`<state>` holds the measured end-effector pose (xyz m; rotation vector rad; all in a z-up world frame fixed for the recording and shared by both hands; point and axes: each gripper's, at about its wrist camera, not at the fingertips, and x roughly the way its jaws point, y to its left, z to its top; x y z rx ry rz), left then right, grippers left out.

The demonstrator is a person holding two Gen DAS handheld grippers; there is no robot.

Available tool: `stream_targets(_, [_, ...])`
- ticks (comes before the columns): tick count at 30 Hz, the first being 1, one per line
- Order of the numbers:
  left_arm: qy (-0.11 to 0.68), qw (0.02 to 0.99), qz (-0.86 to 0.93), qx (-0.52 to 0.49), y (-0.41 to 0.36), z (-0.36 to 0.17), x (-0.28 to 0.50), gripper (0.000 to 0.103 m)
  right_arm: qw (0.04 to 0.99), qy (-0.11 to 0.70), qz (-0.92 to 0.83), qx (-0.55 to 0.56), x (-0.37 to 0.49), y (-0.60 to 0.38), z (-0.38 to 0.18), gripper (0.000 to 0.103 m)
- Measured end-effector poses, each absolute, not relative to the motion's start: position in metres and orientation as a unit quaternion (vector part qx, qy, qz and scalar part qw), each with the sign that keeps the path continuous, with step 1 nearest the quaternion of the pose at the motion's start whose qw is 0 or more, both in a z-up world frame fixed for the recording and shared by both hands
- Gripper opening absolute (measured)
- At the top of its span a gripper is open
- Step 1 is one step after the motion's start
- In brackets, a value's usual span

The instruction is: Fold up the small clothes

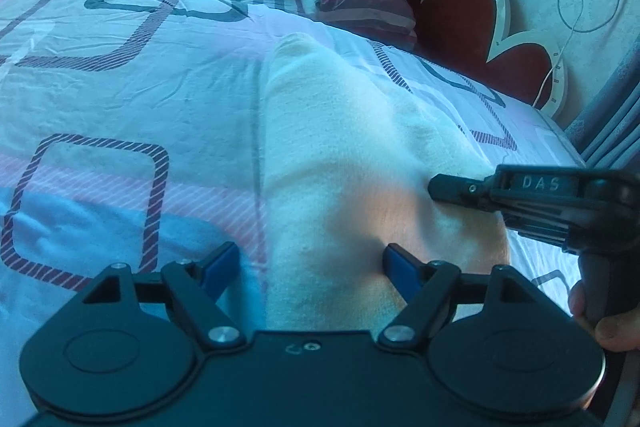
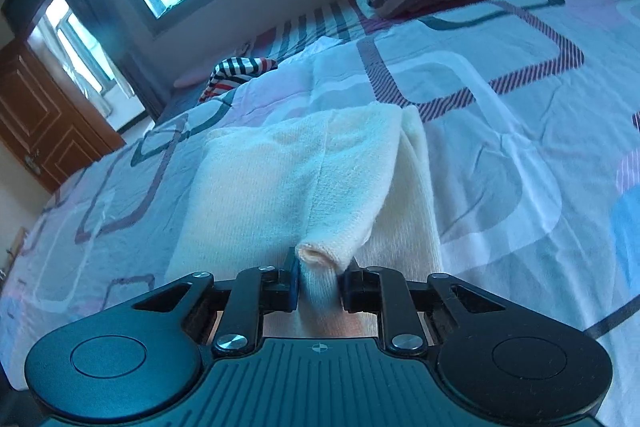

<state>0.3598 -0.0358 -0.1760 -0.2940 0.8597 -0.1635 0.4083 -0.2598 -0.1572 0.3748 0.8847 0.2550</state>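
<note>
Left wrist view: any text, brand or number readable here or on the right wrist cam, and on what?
"DAS": raised letters on the side of the right gripper, seen in the left wrist view.
No other readable text; the bedsheet and cream garment carry only patterns.

Raised letters "DAS" stand on the right claw (image 1: 434, 187) body (seen from the left wrist view).
</note>
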Motion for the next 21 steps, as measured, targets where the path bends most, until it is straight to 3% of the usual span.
stream_targets(2, [0.414,0.895,-0.077,-0.147,-0.032,-0.176,0.360,0.078,0.878,0.429,0.122,0.176,0.408,-0.261,-0.159,0.025])
stream_targets(3, [0.414,0.895,-0.077,-0.149,-0.030,-0.175,0.360,0.078,0.875,0.431,0.118,0.187,0.408,-0.265,-0.162,0.042])
stream_targets(4, [0.414,0.894,-0.078,-0.150,-0.029,-0.176,0.359,0.078,0.874,0.431,0.109,0.199,0.406,-0.269,-0.163,0.049])
stream_targets(11, [0.412,0.896,-0.081,-0.142,-0.031,-0.177,0.360,0.079,0.875,0.427,0.101,0.206,0.400,-0.269,-0.168,0.049])
stream_targets(12, [0.412,0.897,-0.081,-0.140,-0.032,-0.177,0.360,0.079,0.871,0.429,0.102,0.217,0.403,-0.270,-0.170,0.048])
stream_targets(13, [0.412,0.897,-0.081,-0.140,-0.032,-0.178,0.360,0.079,0.868,0.430,0.104,0.225,0.405,-0.271,-0.169,0.032])
stream_targets(15, [0.412,0.897,-0.080,-0.141,-0.032,-0.178,0.361,0.079,0.864,0.432,0.123,0.230,0.409,-0.268,-0.166,0.018])
stream_targets(21, [0.413,0.895,-0.081,-0.148,-0.031,-0.175,0.361,0.079,0.881,0.419,0.148,0.159,0.412,-0.254,-0.150,0.015])
